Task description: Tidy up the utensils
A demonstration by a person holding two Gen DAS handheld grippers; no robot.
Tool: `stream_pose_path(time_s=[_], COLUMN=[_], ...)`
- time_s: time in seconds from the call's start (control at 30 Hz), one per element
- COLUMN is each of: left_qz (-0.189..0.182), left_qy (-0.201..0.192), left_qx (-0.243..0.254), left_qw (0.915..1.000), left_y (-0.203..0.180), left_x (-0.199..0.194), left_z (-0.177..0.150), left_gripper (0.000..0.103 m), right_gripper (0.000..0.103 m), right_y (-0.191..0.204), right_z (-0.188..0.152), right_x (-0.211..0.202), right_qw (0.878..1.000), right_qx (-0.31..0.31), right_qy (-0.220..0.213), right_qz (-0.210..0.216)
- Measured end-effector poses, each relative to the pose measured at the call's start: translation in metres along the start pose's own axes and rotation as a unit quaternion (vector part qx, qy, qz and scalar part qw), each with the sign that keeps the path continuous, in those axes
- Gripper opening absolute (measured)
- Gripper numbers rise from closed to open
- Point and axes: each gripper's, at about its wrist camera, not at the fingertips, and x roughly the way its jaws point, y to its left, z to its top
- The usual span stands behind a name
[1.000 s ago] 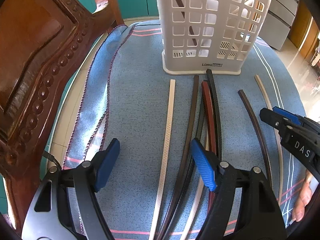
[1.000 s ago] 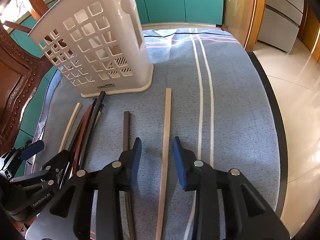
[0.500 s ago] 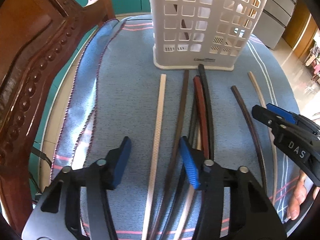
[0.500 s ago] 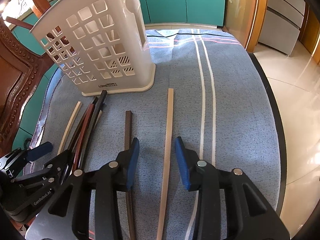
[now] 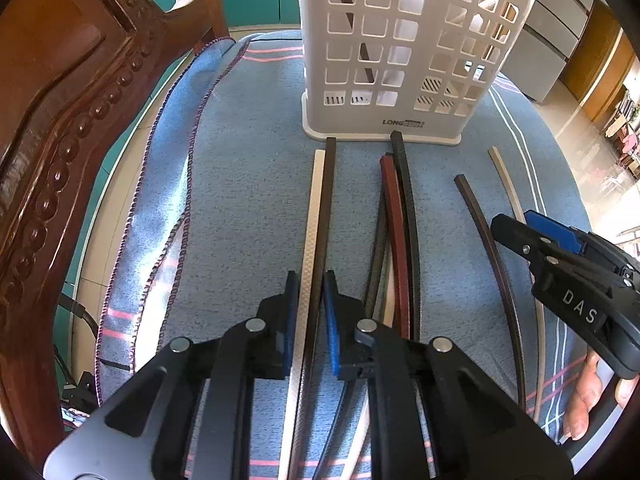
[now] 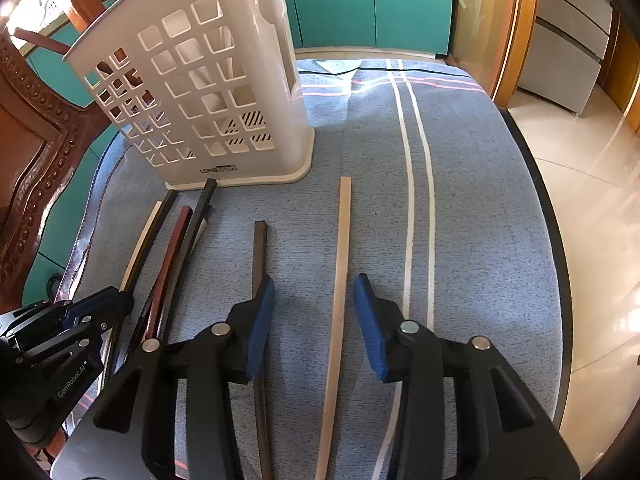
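**Chopsticks on blue cloth, holder beyond**

Left gripper [image 5: 311, 312], bottom centre of its view: clenched on a white stick [image 5: 310, 240] and a dark stick [image 5: 323, 232] lying side by side, tips reaching the holder's base.

Right gripper [image 6: 314, 320], bottom centre of its view: released, straddling a tan stick [image 6: 340, 272]; a brown stick [image 6: 259, 256] lies by its left finger [image 6: 260, 320].

Mid frame in the left view: a red stick [image 5: 394, 232] and black stick [image 5: 408, 216] bunched over others.

Cloth [image 6: 480, 220]: blue, white-striped.

Upper frame: white slotted holder [image 5: 400, 60], upright, a dark stick inside. Carved wooden chair [image 5: 60, 100] at left; teal cabinets [image 6: 360, 0] behind.
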Motion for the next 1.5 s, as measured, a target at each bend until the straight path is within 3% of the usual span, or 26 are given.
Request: stream_pose_path(time_s=[0.67, 0.87, 1.13, 1.5], left_qz=[0.013, -0.012, -0.005, -0.005], left_qy=[0.000, 0.005, -0.003, -0.004], left_qx=[0.001, -0.014, -0.048, -0.026], left_qw=[0.9999, 0.9998, 0.9988, 0.9996], left_y=[0.000, 0.010, 0.034, 0.015], left_x=[0.003, 0.002, 0.001, 0.012], left_z=[0.001, 0.004, 0.010, 0.016], left_gripper=[0.037, 0.044, 0.044, 0.045], right_gripper=[0.044, 0.045, 0.045, 0.045], right_y=[0.004, 0.004, 0.002, -0.004], right_z=[-0.001, -0.002, 0.002, 0.005], right_x=[0.000, 0.000, 0.001, 0.003], right_qw=[1.000, 1.000, 1.000, 1.000], right_qx=[-0.016, -0.018, -0.004, 0.007], right_qy=[-0.004, -0.005, 0.001, 0.007], right_qz=[-0.011, -0.014, -0.011, 0.006])
